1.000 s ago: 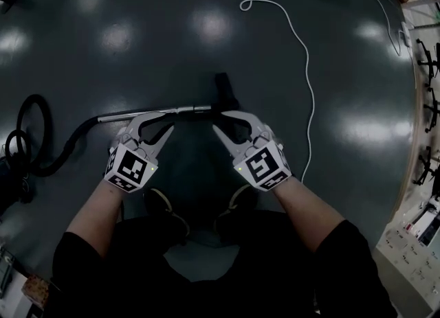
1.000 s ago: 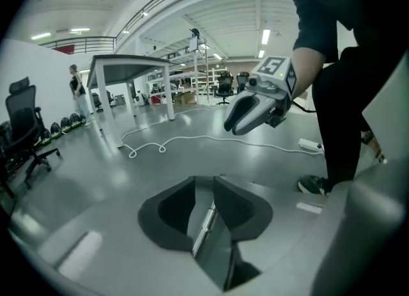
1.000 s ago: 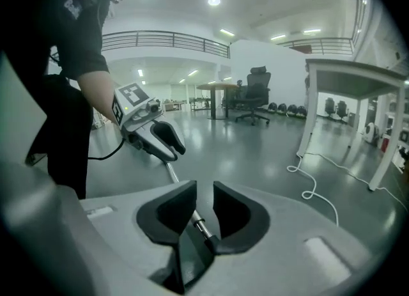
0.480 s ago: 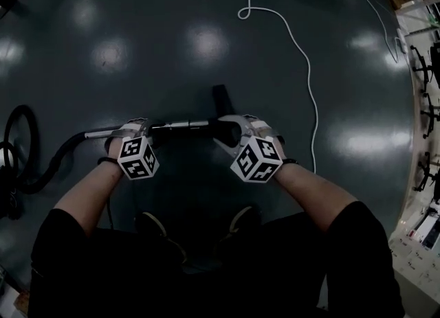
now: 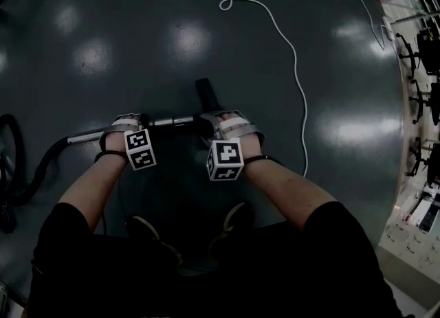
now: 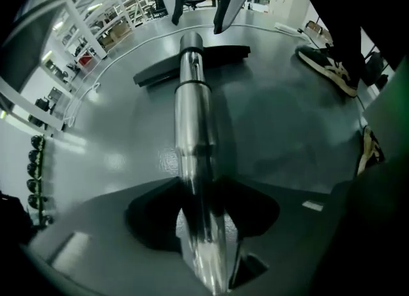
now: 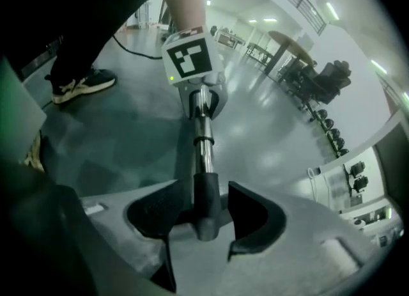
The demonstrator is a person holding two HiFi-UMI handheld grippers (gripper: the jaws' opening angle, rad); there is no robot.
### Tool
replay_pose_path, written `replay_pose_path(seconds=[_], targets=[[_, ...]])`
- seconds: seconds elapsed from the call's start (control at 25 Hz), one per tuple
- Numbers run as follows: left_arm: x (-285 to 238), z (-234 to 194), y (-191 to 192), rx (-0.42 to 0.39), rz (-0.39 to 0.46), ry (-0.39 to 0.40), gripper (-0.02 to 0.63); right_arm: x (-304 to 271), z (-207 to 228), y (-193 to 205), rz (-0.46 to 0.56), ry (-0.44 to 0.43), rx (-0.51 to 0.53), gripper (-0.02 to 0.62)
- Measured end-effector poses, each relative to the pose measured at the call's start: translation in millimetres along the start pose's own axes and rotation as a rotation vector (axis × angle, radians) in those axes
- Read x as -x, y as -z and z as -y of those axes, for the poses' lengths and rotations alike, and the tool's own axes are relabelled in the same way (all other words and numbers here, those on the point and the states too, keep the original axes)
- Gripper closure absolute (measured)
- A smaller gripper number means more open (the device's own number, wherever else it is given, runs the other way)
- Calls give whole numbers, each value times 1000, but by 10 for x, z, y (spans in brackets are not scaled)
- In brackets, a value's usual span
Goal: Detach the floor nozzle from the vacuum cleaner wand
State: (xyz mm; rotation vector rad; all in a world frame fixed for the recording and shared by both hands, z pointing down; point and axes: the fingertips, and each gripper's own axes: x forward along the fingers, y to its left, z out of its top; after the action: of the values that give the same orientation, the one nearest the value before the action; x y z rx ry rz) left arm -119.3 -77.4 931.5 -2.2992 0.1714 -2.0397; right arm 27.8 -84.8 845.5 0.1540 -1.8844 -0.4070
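The vacuum cleaner wand (image 5: 175,121) lies flat on the dark floor (image 5: 137,35), running from 9 o'clock to 3 o'clock in the head view; the floor nozzle (image 5: 205,93) sits at its 3 o'clock end and sticks out toward 12 o'clock. The left gripper (image 5: 125,126) points down over the shiny tube; its jaws have just been opening and stand wide, one on each side of the tube, and they do not look to be squeezing it yet. The right gripper (image 5: 223,124) comes down at the joint; its jaws have just been opening too, and the black neck (image 7: 206,199) of the nozzle stands between them, with a gap showing on one side, so it is not held yet. The tube is hard, smooth metal, so it will likely not bend but may slide in the pads; a firm squeeze well back from the joint seems best for the left side. The nozzle looks like light plastic; the thick black neck seems the best place for the right side to grab, not the flat foot. The joint may be stuck tight; a straight pull toward 3 o'clock, maybe with a small twist, seems right. The black hose (image 5: 41,165) at 9 o'clock is soft and may tug the wand back.
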Motion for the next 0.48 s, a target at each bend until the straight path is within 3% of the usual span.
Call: replay_pose_path(seconds=[0.04,0.2,0.32,0.48], targets=[[-12,-21,1,2,-7,-3,427,-27,-7,49,-29,13,19,388],[104,44,-24,37,-19,51,436,49,14,140,-95,23,52,387],[361,173,-16,24,-29,97,436,334,25,-35,-68,-13,31,337],[739,184,0,13,-34,116,436,705,8,-296,-83,-28,112,334]])
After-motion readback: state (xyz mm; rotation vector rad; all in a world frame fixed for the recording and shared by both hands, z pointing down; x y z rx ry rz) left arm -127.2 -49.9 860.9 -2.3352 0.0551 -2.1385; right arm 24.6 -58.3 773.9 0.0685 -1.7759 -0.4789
